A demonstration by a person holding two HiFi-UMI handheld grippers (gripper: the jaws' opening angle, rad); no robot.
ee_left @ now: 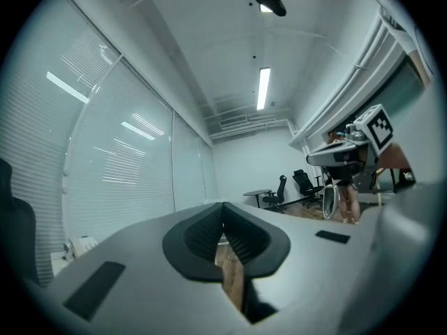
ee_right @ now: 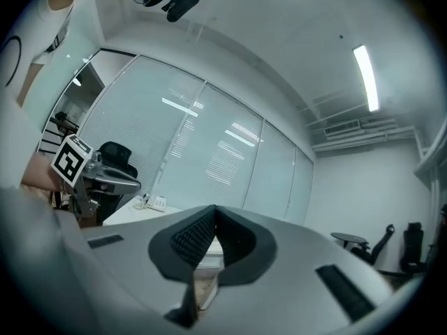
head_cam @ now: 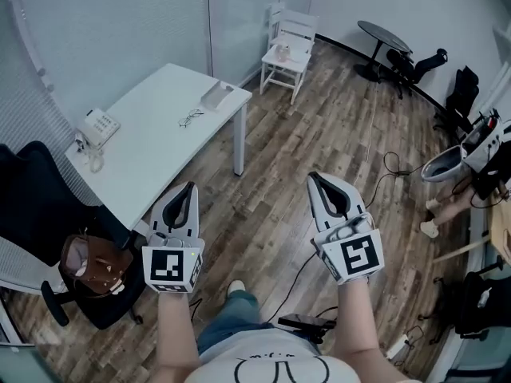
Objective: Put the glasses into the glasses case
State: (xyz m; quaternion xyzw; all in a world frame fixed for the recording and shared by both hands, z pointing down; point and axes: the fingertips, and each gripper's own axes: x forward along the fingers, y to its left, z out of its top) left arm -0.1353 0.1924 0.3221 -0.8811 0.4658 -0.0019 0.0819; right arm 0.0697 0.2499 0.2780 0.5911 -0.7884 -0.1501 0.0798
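Note:
A pair of thin-framed glasses lies on the white table, and a pale grey glasses case sits beyond it near the table's far corner. Both of my grippers hang over the wooden floor, well short of the table. My left gripper is shut with nothing in it; its black pads meet at the tips. My right gripper is likewise shut and empty, with its pads pressed together. In the two gripper views neither the glasses nor the case can be made out.
A white desk phone sits at the table's near left end. A black office chair with a brown bag stands left of me. A small white chair, a round table, further black chairs and floor cables fill the far side.

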